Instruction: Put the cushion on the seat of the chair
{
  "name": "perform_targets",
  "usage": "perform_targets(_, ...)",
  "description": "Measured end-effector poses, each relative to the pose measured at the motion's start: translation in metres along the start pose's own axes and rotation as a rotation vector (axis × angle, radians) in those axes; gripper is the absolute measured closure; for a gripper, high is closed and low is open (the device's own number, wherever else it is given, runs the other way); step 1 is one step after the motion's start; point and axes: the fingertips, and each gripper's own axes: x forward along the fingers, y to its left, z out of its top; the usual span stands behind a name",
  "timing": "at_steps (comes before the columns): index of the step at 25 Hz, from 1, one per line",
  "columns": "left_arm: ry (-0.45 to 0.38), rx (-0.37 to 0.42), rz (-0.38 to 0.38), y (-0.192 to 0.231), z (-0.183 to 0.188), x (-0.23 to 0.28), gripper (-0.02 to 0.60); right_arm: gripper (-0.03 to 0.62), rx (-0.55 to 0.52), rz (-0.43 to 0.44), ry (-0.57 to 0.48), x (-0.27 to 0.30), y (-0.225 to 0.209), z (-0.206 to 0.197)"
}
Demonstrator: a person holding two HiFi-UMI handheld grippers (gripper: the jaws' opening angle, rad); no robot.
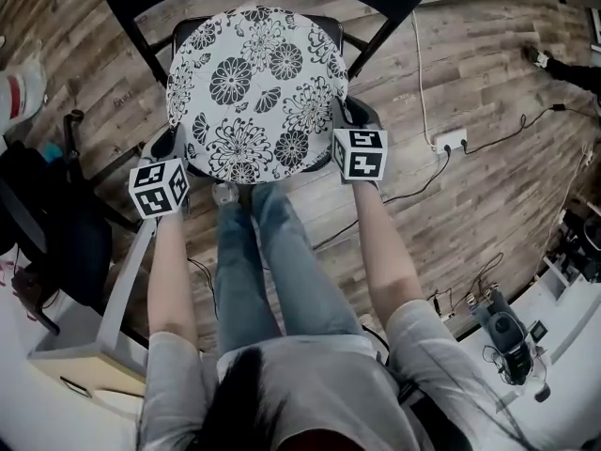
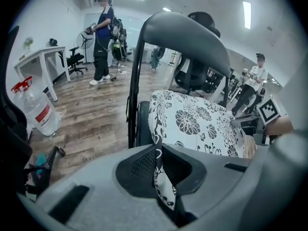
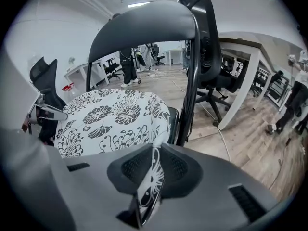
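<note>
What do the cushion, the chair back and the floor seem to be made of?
Cushion: printed woven fabric, matte, probably over soft filling; its edge folds thin where it is pinched.
Chair back: likely moulded plastic, smooth and dark, with a soft sheen.
Floor: wood-look planks, grain and seams visible; real wood or laminate, unclear.

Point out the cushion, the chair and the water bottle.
cushion point(image 1: 254, 87), head view, middle of its flowered top.
chair point(image 3: 144, 20), right gripper view, curved backrest.
water bottle point(image 2: 41, 113), left gripper view, its labelled body.
</note>
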Motion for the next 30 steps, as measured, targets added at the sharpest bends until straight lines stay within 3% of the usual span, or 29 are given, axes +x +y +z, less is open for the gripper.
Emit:
perform_targets(19,0.044,0.037,0.020,0.010,-0.013,0.022,0.555,0.549,-0.013,0.006,0.077,0.026,-0.006,-0.018)
perform_targets(25,-0.010,0.023,0.008,0.016,-0.007,0.013,0.444,0.512,0.007,-0.034,0.017,0.015,-0.012,-0.010)
perform_targets(30,-0.072,0.017,0.010,0.022,0.005,-0.002,0.423,0.507,0.001,-0.066,-0.039,-0.002,-0.013,-0.001)
